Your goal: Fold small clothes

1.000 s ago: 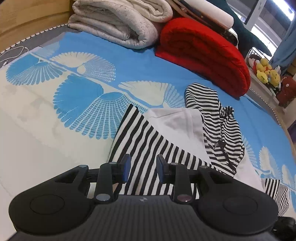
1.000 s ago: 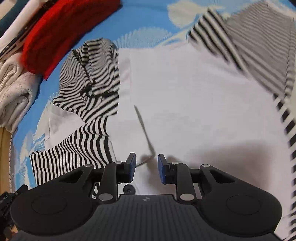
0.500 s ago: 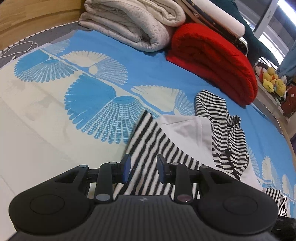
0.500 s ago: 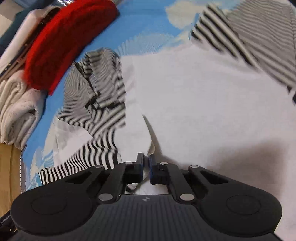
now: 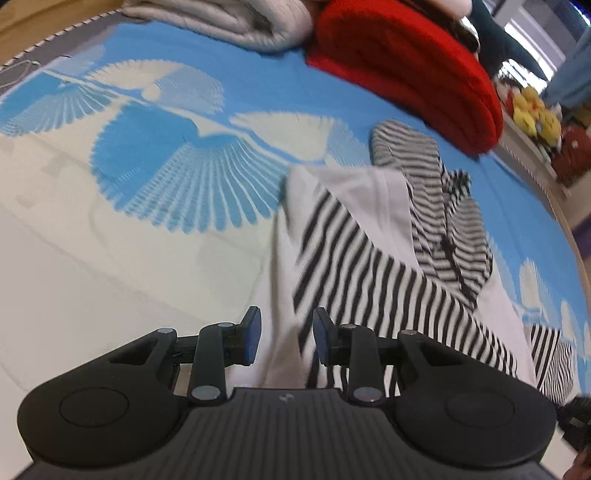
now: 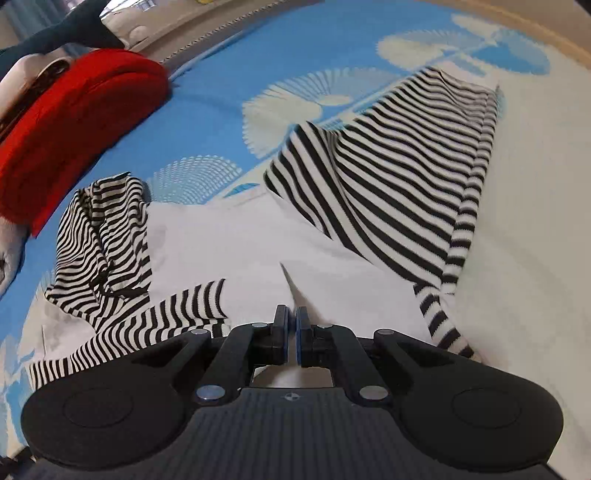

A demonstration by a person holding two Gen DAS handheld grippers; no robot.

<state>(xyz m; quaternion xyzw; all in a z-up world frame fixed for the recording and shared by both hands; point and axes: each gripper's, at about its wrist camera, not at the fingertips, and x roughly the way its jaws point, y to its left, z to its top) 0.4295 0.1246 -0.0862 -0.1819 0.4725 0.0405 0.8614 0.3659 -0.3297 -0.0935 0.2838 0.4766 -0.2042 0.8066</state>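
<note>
A small hooded top with a white body (image 6: pixel 251 251) and black-and-white striped sleeves (image 6: pixel 399 177) and hood (image 6: pixel 107 229) lies on the blue and white fan-print bed cover (image 5: pixel 177 177). My right gripper (image 6: pixel 291 334) is shut on a pinched ridge of the white body and lifts it. My left gripper (image 5: pixel 284 338) is open, its jaws either side of the top's white edge (image 5: pixel 280 280), next to a striped sleeve (image 5: pixel 369 280). The hood shows in the left wrist view (image 5: pixel 436 206).
A rolled red blanket (image 5: pixel 413 70) and a folded grey-white blanket (image 5: pixel 229 18) lie at the far end of the bed. Yellow plush toys (image 5: pixel 532 110) sit on a ledge past the bed's right edge. The red blanket shows in the right wrist view (image 6: pixel 66 125).
My right gripper closed on the white fabric and pulled it up, dragging the garment. My left gripper moved so the garment's white edge now sits between its open jaws.
</note>
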